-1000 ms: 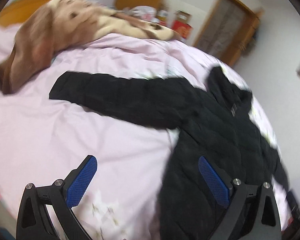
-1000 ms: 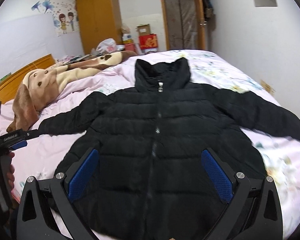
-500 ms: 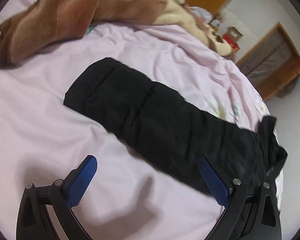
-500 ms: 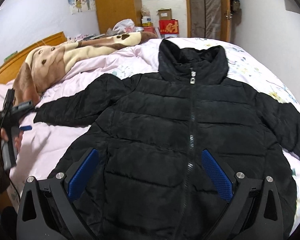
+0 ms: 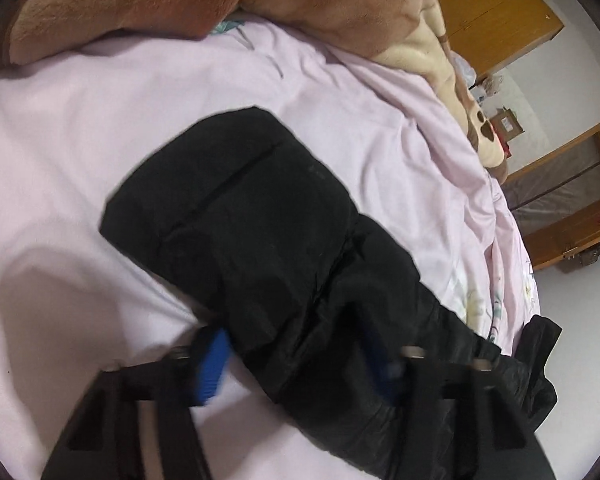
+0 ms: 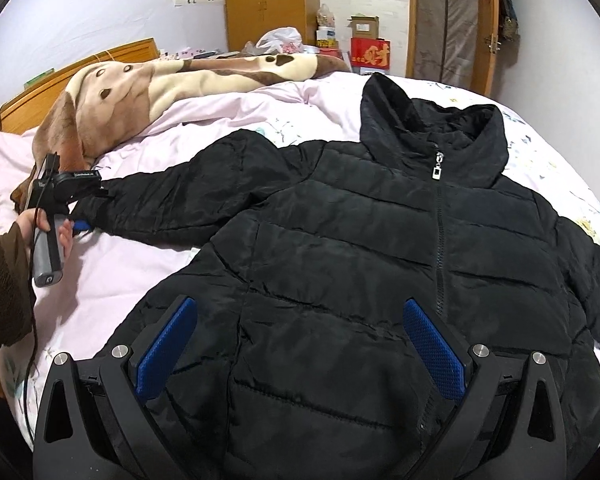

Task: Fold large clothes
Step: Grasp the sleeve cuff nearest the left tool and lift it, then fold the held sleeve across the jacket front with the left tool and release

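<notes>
A black puffer jacket (image 6: 380, 264) lies flat, front up and zipped, on a pink bed (image 6: 228, 108), sleeves spread out. Its left sleeve (image 5: 260, 216) fills the left wrist view. My left gripper (image 5: 296, 360) is open with its blue pads on either side of the sleeve, close behind the cuff; the frame is blurred there. It also shows in the right wrist view (image 6: 80, 216) at the sleeve's end. My right gripper (image 6: 300, 340) is open and empty above the jacket's lower front.
A brown and cream blanket (image 6: 148, 88) lies heaped on the bed beyond the left sleeve. A wooden headboard (image 6: 60, 76) is at the far left. A wardrobe (image 6: 268, 4), boxes and a door (image 6: 452, 20) stand past the bed.
My left gripper has moved forward onto the left sleeve, so its pads now straddle it. My right gripper has drifted closer over the jacket's front and stays open.
</notes>
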{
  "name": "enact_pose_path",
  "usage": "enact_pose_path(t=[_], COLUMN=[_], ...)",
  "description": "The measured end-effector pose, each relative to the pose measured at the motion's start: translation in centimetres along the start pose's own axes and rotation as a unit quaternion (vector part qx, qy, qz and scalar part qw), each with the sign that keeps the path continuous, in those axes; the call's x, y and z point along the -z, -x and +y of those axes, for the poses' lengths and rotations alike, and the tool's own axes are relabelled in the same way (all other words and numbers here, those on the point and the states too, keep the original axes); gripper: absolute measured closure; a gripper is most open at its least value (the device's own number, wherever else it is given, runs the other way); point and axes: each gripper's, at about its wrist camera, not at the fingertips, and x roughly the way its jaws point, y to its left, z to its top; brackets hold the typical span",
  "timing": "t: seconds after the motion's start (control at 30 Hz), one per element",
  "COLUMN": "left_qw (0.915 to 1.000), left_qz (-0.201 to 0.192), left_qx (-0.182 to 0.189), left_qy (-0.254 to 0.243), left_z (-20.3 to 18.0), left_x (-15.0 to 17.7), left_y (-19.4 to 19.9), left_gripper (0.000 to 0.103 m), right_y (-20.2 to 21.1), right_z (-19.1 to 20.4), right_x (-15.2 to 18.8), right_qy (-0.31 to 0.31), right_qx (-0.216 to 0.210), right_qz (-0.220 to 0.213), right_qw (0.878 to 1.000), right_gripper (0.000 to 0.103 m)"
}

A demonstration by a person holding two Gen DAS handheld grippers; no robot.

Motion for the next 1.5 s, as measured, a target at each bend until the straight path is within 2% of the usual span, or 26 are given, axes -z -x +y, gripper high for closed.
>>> enact_pose_path(t=[0.03,0.1,0.2,0.3,0.43,0.5,0.57,0.63,0.67,0.8,1.0,1.03,1.1,1.23,1.33,1.5], left_qw=[1.0,0.9994,0.9974,0.99,0.97,0.9584,0.9486,0.9287,0.9229,0.9085,0.8882,0.8809,0.8726,0.8677,0.8607,0.8426], left_qz=[-0.004,-0.011,-0.036,-0.075,-0.112,-0.119,-0.124,-0.14,-0.14,-0.114,-0.096,-0.095,-0.084,-0.042,-0.008,0.03], left_qx=[-0.002,-0.005,0.001,0.01,0.047,0.077,0.088,0.093,0.099,0.134,0.137,0.136,0.137,0.143,0.143,0.132], left_qy=[-0.006,-0.031,-0.063,-0.119,-0.211,-0.248,-0.278,-0.33,-0.345,-0.379,-0.428,-0.443,-0.461,-0.474,-0.489,-0.521], left_z=[-0.3,-1.3,-3.2,-6.3,-11.9,-14.8,-17.2,-20.3,-21.5,-25.9,-29.6,-30.0,-31.0,-32.9,-34.0,-34.5], left_x=[-0.1,-0.1,0.1,0.8,3.4,4.8,6.1,8.3,9.2,13.0,18.0,19.8,21.8,26.1,29.4,34.4], left_y=[0.1,0.5,2.1,4.9,8.8,10.3,11.2,12.0,12.1,11.7,10.5,10.4,9.6,7.7,5.7,2.9], left_gripper=[0.071,0.085,0.089,0.089,0.089,0.089,0.089,0.089,0.089,0.089,0.089,0.089,0.089,0.089,0.089,0.089], right_y=[0.0,-0.2,0.0,0.5,1.8,2.4,3.0,3.5,3.8,4.9,6.3,6.4,6.5,6.8,7.1,7.1], right_z=[0.0,-0.1,-0.3,-0.7,-1.9,-2.5,-3.2,-4.1,-4.6,-6.9,-9.8,-10.5,-11.5,-14.0,-15.7,-18.6], right_x=[0.0,0.0,-0.1,-0.3,-0.8,-1.0,-1.1,-1.2,-1.3,-1.4,-1.1,-0.9,-0.6,0.2,0.8,1.6], right_qy=[-0.001,-0.002,-0.005,-0.01,-0.023,-0.029,-0.035,-0.044,-0.051,-0.08,-0.097,-0.101,-0.111,-0.138,-0.153,-0.172], right_qx=[-0.001,-0.006,-0.01,-0.004,0.003,0.006,0.01,0.017,0.019,0.03,0.055,0.061,0.068,0.086,0.096,0.116], right_qz=[0.001,0.006,0.003,-0.006,-0.023,-0.03,-0.036,-0.042,-0.044,-0.055,-0.067,-0.067,-0.066,-0.065,-0.066,-0.06], right_qw=[1.0,1.0,1.0,1.0,0.999,0.999,0.999,0.998,0.998,0.995,0.992,0.991,0.989,0.985,0.981,0.976], right_gripper=[0.001,0.001,0.001,0.001,0.001,0.001,0.001,0.001,0.001,0.001,0.001,0.001,0.001,0.001,0.001,0.001])
